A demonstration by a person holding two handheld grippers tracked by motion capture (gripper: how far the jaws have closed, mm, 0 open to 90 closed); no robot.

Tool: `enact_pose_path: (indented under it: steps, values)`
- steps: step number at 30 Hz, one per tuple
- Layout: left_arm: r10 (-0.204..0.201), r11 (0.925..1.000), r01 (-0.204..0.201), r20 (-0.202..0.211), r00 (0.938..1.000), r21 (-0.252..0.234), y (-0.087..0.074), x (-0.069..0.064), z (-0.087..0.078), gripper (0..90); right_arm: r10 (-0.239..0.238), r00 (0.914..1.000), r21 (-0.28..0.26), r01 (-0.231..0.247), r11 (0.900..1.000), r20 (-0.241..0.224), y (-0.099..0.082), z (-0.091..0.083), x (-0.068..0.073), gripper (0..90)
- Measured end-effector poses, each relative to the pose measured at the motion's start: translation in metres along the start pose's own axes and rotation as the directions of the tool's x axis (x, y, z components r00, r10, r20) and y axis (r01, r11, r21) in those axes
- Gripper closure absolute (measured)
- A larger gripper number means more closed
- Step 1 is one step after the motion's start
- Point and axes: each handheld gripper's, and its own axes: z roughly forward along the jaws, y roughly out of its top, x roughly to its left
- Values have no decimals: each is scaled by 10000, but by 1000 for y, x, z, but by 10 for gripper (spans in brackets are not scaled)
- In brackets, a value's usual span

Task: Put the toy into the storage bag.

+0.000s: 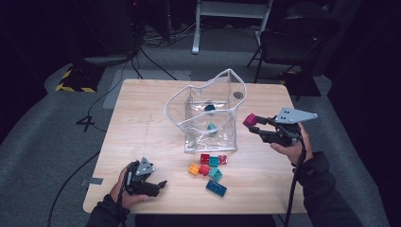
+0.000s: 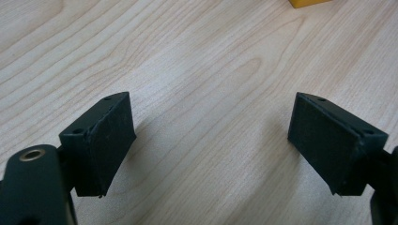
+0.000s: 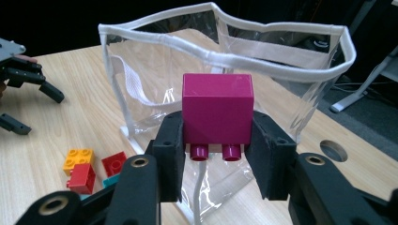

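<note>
the right gripper (image 3: 217,159) clamps a magenta block (image 3: 217,109), studs toward the camera, long axis seemingly across the jaws, held off the wooden table (image 1: 142,123) beside the clear bag (image 1: 208,111); open air surrounds it. the left gripper (image 2: 211,140), jaws apart and empty, rests near the front edge.

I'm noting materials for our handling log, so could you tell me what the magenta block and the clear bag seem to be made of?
Magenta block: likely hard moulded plastic, smooth and slightly glossy, with crisp edges and studs. Clear bag: probably soft transparent vinyl, wrinkled and sagging, with a white fabric-like rim.
</note>
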Motion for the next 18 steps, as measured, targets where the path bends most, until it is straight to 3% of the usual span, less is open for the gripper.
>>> enact_pose_path:
  steps: [18]
  values:
    - [2, 10000, -2, 0, 10000, 2, 0, 0, 0, 152, -285, 9989, -344, 297, 9990, 363, 36, -1, -7, 596]
